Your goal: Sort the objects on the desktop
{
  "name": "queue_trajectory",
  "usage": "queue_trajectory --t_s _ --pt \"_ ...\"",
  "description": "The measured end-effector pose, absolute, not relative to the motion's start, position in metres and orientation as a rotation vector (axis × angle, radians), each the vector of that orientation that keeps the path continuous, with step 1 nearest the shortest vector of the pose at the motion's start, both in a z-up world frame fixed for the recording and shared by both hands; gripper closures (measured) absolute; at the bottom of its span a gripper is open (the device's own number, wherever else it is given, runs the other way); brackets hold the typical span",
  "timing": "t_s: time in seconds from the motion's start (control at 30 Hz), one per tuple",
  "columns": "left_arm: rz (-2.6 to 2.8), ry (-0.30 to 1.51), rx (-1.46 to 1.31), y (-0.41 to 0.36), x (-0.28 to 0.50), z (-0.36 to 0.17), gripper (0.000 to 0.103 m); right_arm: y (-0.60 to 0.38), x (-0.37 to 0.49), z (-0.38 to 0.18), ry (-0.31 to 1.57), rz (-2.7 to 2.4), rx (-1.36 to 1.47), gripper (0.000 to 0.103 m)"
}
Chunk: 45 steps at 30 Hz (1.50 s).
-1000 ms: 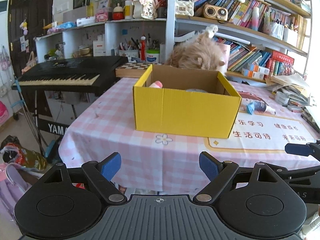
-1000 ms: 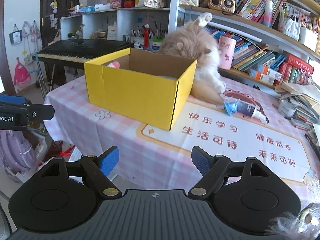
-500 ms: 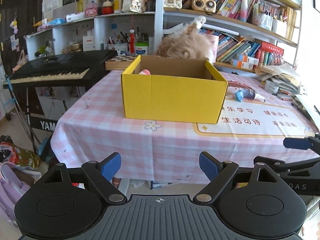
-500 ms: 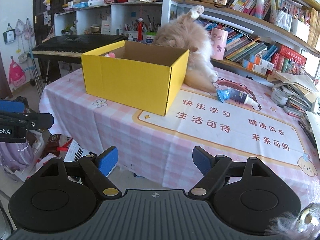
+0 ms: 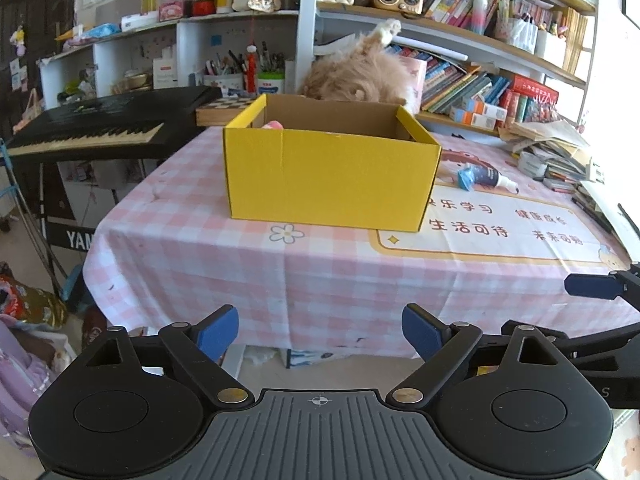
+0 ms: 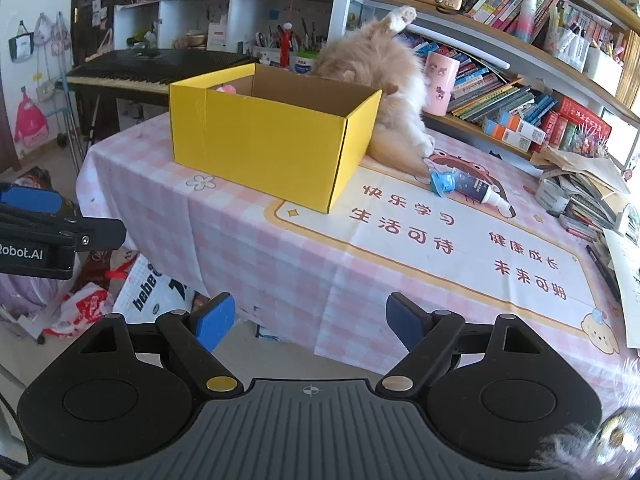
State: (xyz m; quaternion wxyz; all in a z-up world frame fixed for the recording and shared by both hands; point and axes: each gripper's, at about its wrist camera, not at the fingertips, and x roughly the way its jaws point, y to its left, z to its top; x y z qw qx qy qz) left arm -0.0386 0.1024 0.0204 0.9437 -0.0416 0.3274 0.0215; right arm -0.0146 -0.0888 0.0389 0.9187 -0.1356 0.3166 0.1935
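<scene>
The tube [image 6: 466,190] lies on the counter [image 6: 280,264] right of the box [image 6: 276,140], long axis crosswise, nearer the empty, spread right gripper [image 6: 310,320]; the left gripper [image 5: 320,330] is opening, empty.

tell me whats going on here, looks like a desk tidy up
A person holds a two-finger gripper in each hand, back from the table edge. The left gripper is empty, its jaws opening; the right gripper is open and empty. On the pink checked tablecloth stands an open yellow cardboard box with something pink inside. A blue-capped tube lies loose beside it, and a fluffy ginger cat lounges behind the box.
</scene>
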Motion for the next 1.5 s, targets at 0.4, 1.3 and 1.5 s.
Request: queue_trajectory --t_s 0.4,1.3,1.5 --pt "-0.026 0.684 -0.051 0.091 -0.022 0.018 0.011 -0.096 -0.01 0.034 0.678 0.346 -0.271 0.022" --pt "-0.228 0.705 0.034 0.023 0.039 0.015 0.011 -0.165 0.023 0.034 0.743 0.142 -0.169 0.022" --pt "-0.244 0.7 0.059 0.005 0.055 0.018 0.011 -0.18 0.037 0.034 0.74 0.131 -0.146 0.022"
